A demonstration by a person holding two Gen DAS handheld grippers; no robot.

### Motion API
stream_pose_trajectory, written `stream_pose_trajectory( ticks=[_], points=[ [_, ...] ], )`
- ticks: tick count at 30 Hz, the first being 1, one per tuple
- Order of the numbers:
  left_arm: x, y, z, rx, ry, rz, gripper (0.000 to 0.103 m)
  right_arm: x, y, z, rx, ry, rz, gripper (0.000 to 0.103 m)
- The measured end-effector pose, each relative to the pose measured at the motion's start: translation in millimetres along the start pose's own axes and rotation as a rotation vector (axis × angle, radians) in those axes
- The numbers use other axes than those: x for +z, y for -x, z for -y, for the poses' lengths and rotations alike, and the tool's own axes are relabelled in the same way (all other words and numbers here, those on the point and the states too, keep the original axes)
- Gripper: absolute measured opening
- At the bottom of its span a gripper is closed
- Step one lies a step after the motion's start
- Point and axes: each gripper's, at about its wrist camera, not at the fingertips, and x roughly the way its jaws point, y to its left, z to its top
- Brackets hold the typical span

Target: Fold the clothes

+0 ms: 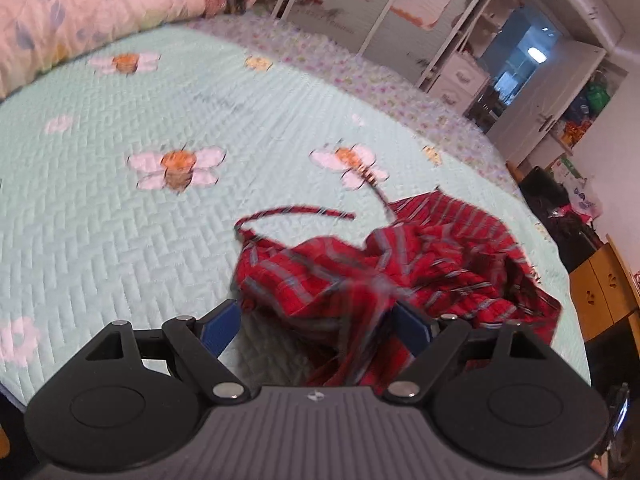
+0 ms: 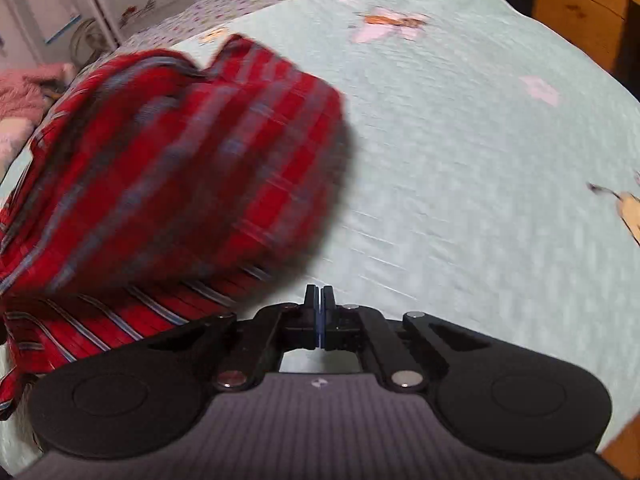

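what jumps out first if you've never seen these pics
The red plaid garment lies crumpled on the mint quilted bedspread with its bee patches. The left gripper has its jaws open at the cloth's near edge, while the right gripper is shut beside the garment.

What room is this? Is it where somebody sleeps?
Most likely a bedroom. There is a bed with a mint quilt with bees on it, a flowery pillow at its head, and white wardrobe doors behind. A red striped garment lies on the quilt.
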Motion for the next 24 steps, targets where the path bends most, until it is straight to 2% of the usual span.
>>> stream_pose_trajectory(
  ticks=[3, 5, 6, 7, 9, 12, 14, 17, 20, 21, 22, 23, 24],
  points=[
    [-3.8, 6.7, 13.7, 0.004, -0.012, 0.024, 0.086, -1.0, 23.4, 3.2, 0.048, 0.015, 0.052, 0.014],
    [-7.5, 7.0, 19.9, -0.002, -0.009, 0.015, 0.086, -0.9, 41.8, -11.7, 0.134, 0.065, 0.08, 0.035],
    [-9.7, 6.4, 23.0, -0.005, -0.005, 0.006, 0.086, -2.4, 50.7, -25.0, 0.172, 0.101, 0.097, 0.056],
    [-12.4, 6.2, 26.8, -0.01, -0.006, -0.003, 0.086, -5.1, 59.0, -41.8, 0.207, 0.151, 0.12, 0.072],
    [-18.7, 7.2, 36.1, -0.02, -0.022, -0.018, 0.086, -14.7, 71.9, -82.2, 0.274, 0.277, 0.177, 0.079],
    [-29.3, 10.8, 52.7, -0.021, -0.07, -0.035, 0.086, -30.2, 72.1, -143.4, 0.345, 0.454, 0.205, 0.081],
    [-35.6, 14.7, 58.2, -0.02, -0.088, -0.04, 0.086, -39.6, 57.3, -176.9, 0.342, 0.517, 0.183, 0.081],
    [-48.7, 15.3, 59.5, 0.021, -0.107, -0.051, 0.086, -52.6, 22.4, -208.9, 0.242, 0.563, 0.149, 0.081],
    [-62.9, 7.0, 55.7, 0.087, -0.12, -0.086, 0.086, -56.4, -4.5, -205.9, 0.163, 0.571, 0.155, 0.075],
    [-67.7, 3.0, 54.2, 0.105, -0.119, -0.103, 0.086, -54.3, -9.4, -199.2, 0.163, 0.549, 0.157, 0.056],
    [-71.4, -0.9, 53.2, 0.117, -0.118, -0.116, 0.086, -49.4, -10.7, -188.4, 0.187, 0.505, 0.157, 0.029],
    [-74.3, -6.4, 52.1, 0.131, -0.118, -0.128, 0.086, -43.0, -10.6, -177.3, 0.208, 0.463, 0.156, 0.015],
    [-77.0, -12.5, 50.8, 0.147, -0.118, -0.141, 0.086, -35.1, -9.0, -165.9, 0.227, 0.424, 0.154, 0.008]
  ],
)
